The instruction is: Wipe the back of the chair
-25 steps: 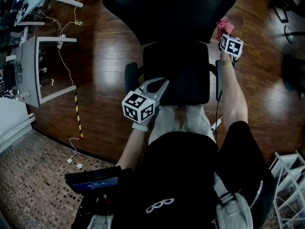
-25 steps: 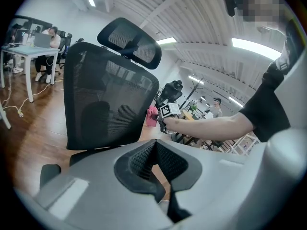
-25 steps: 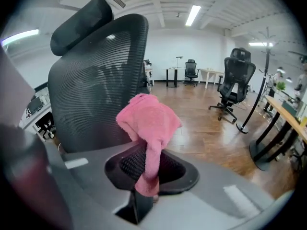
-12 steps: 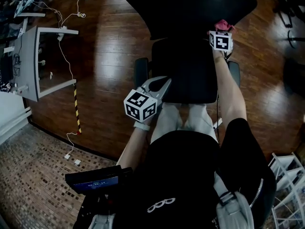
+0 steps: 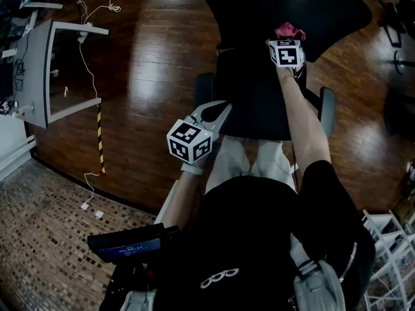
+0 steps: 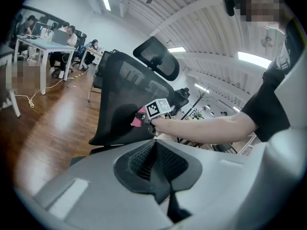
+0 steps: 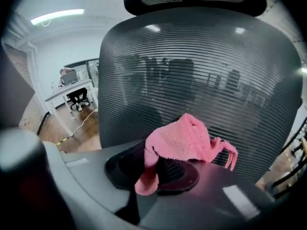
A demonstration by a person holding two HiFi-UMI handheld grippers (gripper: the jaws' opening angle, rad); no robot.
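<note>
A black office chair faces me, its mesh back (image 5: 259, 5) (image 7: 201, 80) upright behind the seat (image 5: 259, 102). My right gripper (image 5: 288, 39) (image 7: 163, 169) is shut on a pink cloth (image 5: 289, 31) (image 7: 184, 140), held at the lower part of the mesh. The left gripper view shows that cloth (image 6: 138, 120) meeting the chair back (image 6: 120, 95) below the headrest (image 6: 156, 63). My left gripper (image 5: 220, 107) (image 6: 154, 145) is shut and holds nothing. It hovers by the seat's front left corner, apart from the chair.
Armrests (image 5: 204, 89) (image 5: 327, 109) flank the seat. A white desk (image 5: 45, 76) with trailing cables (image 5: 91, 63) stands at the left on the wooden floor, beside a yellow-black strip (image 5: 99, 138). A white rack (image 5: 389, 264) is at the bottom right. People sit at far desks (image 6: 62, 37).
My right gripper has carried the pink cloth leftwards across the chair back, from its right edge toward the middle. The left gripper has hardly moved.
</note>
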